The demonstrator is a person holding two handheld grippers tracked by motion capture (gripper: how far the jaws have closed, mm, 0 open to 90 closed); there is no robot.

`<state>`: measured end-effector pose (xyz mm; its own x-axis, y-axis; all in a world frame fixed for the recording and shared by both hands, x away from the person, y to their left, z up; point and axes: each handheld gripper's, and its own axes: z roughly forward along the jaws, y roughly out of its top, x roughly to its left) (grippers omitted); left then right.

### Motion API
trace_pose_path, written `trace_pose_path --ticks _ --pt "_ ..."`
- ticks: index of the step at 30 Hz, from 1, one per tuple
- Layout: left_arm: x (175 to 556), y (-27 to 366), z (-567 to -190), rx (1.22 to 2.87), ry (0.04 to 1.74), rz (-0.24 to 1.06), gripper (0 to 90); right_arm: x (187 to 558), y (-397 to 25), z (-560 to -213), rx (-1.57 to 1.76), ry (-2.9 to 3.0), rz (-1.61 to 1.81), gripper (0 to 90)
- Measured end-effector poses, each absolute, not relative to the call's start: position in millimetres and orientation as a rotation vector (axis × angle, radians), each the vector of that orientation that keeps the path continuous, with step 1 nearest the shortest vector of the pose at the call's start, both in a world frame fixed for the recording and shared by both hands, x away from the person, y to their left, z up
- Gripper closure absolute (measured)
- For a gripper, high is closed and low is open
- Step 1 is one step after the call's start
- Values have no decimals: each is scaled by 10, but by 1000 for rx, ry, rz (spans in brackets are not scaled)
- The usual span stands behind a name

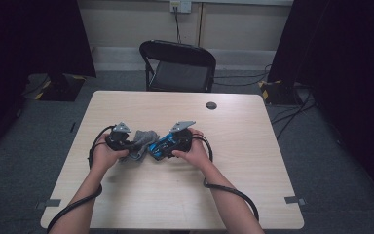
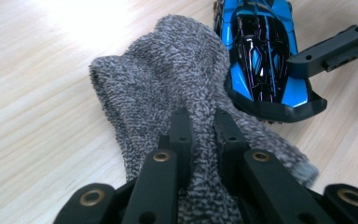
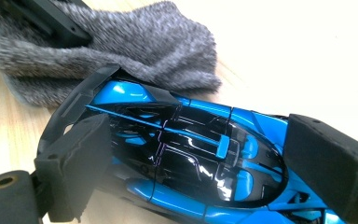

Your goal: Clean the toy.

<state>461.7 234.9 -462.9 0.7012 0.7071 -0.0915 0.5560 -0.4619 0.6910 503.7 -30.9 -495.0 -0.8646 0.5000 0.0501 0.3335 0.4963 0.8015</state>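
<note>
Grey fuzzy sock (image 2: 168, 79) lies crumpled near the middle of the pale wood bench (image 1: 224, 195), w/ a blue-and-black toy car (image 3: 182, 158) right beside it, touching its edge.

Left hand-held gripper (image 2: 200, 126) has its jaws nearly closed, pinching a fold of the sock between them; fabric bulges up around the jaw tips. Right hand-held gripper (image 3: 196, 163) straddles the car across its length, one padded jaw at the tail near the wing, the other at the far end. Pads look pressed against the body, so it appears clamped on the car.

In the high view both grippers meet mid-bench, left hand (image 1: 108, 155) and right hand (image 1: 191, 152) close together, sock (image 1: 140, 144) between them, car (image 1: 161, 145) under the right one.

Handling, as a judgement: sock is soft, light, limp, no fixed shape. It'll drape and stretch, so a pinch on a thick fold holds better than a thin edge. Likely grippy, not slippery. Car is rigid, glossy plastic or metal, prob. light to moderate. Smooth shell could slide in the pads, and the thin rear wing looks fragile, so best grip is on the solid body ends or flanks, not the wing. Wheels mean it may roll if set down loose.
</note>
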Motion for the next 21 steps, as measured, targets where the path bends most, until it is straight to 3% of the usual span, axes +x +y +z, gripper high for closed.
trace_pose_path --ticks 9,21 --pt "4680 2488 -4380 2122 979 339 803 5041 -307 -4945 721 2554 1298 80" --pt "5048 2221 -4385 2127 968 364 800 5047 -300 -4935 721 2562 1285 80"
